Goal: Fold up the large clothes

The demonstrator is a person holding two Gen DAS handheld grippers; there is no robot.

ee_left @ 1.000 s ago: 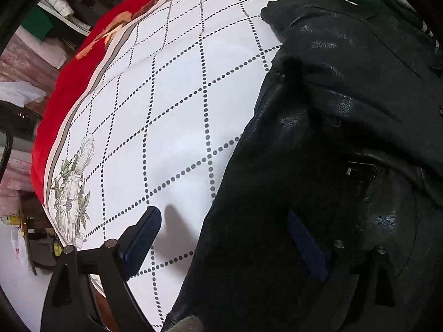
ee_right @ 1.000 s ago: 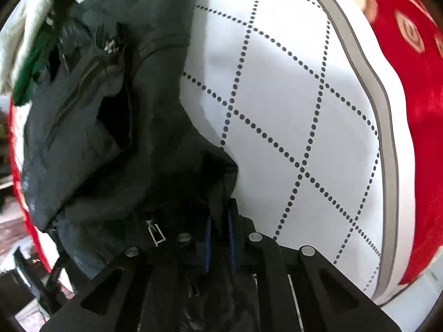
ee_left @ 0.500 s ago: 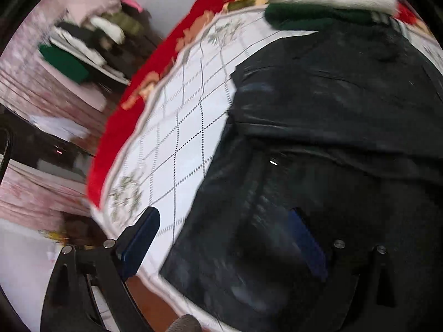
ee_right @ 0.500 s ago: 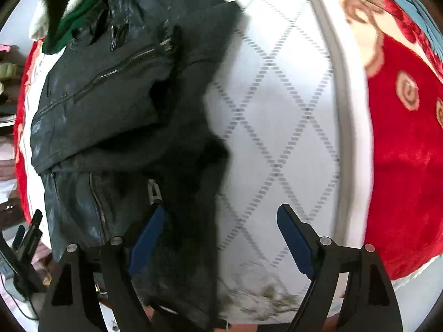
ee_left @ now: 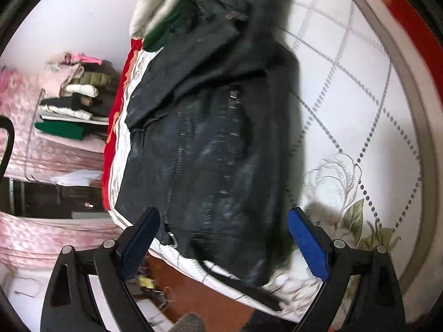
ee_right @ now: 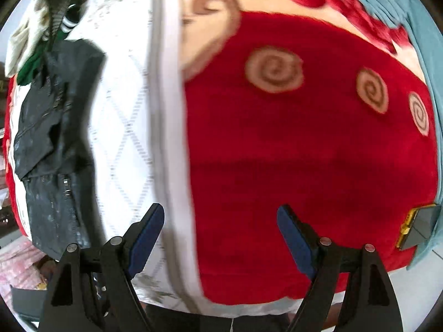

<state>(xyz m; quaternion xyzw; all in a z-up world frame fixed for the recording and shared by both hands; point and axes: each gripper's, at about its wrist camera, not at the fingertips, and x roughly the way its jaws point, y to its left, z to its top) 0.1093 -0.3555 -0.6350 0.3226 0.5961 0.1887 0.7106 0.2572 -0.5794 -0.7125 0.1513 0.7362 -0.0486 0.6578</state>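
Observation:
A black leather jacket [ee_left: 210,127] lies folded on the white quilted cloth [ee_left: 360,105] of the bed, its zip running lengthwise and its hem at the near edge. My left gripper [ee_left: 221,238] is open and empty, held back from the bed edge with the jacket's hem between its blue pads. In the right wrist view the jacket [ee_right: 49,138] sits far left. My right gripper [ee_right: 218,235] is open and empty, off to the jacket's right over the cloth's border and the red blanket [ee_right: 304,152].
A green and white garment pile [ee_left: 171,2] lies beyond the jacket's collar. Stacked folded clothes on a shelf [ee_left: 74,102] stand to the left of the bed. A blue sheet [ee_right: 415,27] and a small dark box [ee_right: 418,227] lie at the right.
My right gripper let go of the jacket, opened and swung right over the red blanket. My left gripper pulled back off the jacket to the bed's near edge, still open.

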